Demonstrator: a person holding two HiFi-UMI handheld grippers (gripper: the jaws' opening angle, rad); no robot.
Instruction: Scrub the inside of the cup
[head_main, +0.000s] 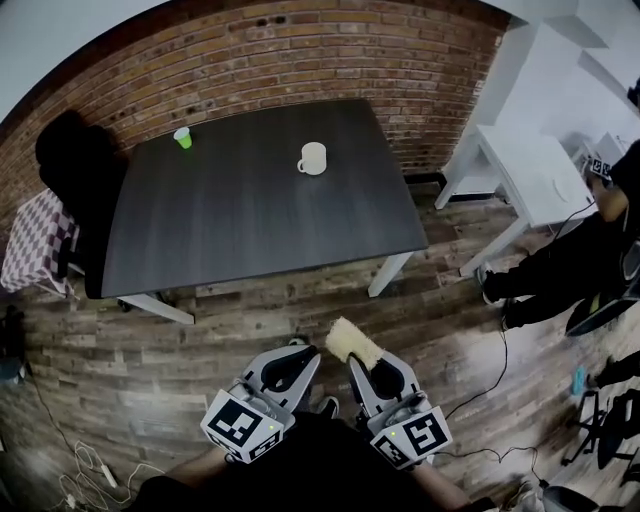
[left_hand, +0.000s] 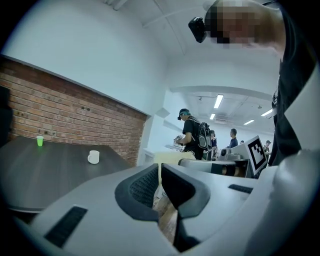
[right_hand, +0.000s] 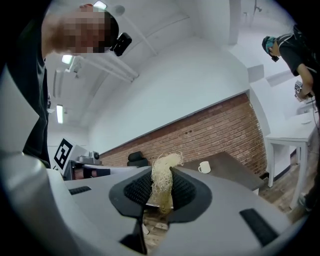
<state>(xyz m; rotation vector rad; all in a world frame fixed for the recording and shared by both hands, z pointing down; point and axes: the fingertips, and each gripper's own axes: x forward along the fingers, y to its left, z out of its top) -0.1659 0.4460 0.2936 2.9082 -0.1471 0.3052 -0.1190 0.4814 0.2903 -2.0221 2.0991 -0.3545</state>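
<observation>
A white cup (head_main: 313, 158) with a handle stands on the dark table (head_main: 250, 215), toward its far middle; it also shows small in the left gripper view as the cup (left_hand: 93, 157) and in the right gripper view as the cup (right_hand: 204, 167). My right gripper (head_main: 352, 345) is shut on a pale yellow fibrous scrubber (head_main: 353, 341), whose strands stick out between the pads (right_hand: 162, 187). My left gripper (head_main: 297, 357) is shut with nothing in it, its pads nearly touching. Both are held low near my body, well short of the table.
A small green cup (head_main: 183, 137) sits at the table's far left corner. A dark chair (head_main: 70, 160) stands left of the table, a white table (head_main: 530, 175) to the right, with a person (head_main: 590, 250) beside it. Cables (head_main: 90, 470) lie on the wooden floor. A brick wall is behind.
</observation>
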